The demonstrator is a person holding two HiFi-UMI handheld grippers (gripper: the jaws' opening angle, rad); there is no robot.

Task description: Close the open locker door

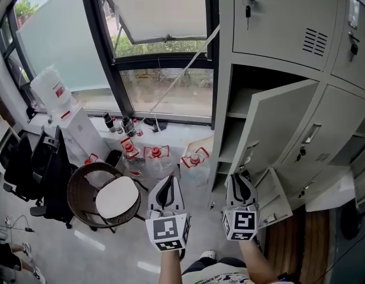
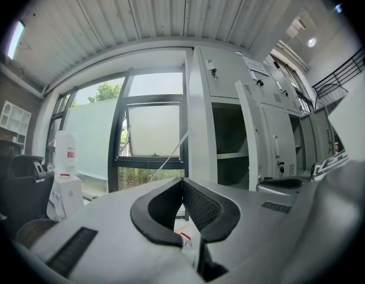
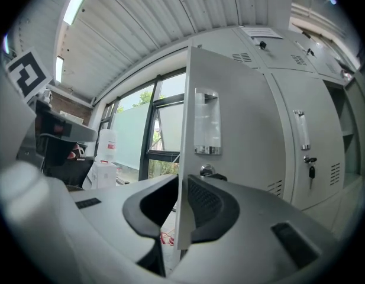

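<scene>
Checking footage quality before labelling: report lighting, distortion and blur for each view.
Head view: even daylight through the large dark-framed glass window, sharp, slight wide-angle lean. Left gripper view: strong fisheye, black corners, the ribbed white ceiling bowed. Right gripper view: same fisheye tilting the pale grey metal locker door, a ceiling strip light blown out.

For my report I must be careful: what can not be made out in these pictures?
- Head view: the compartment interior, mostly covered by the open locker door and shadow.
- Head view: the key above, too small for detail.
- Right gripper view: everything behind the door, which fills the middle.
</scene>
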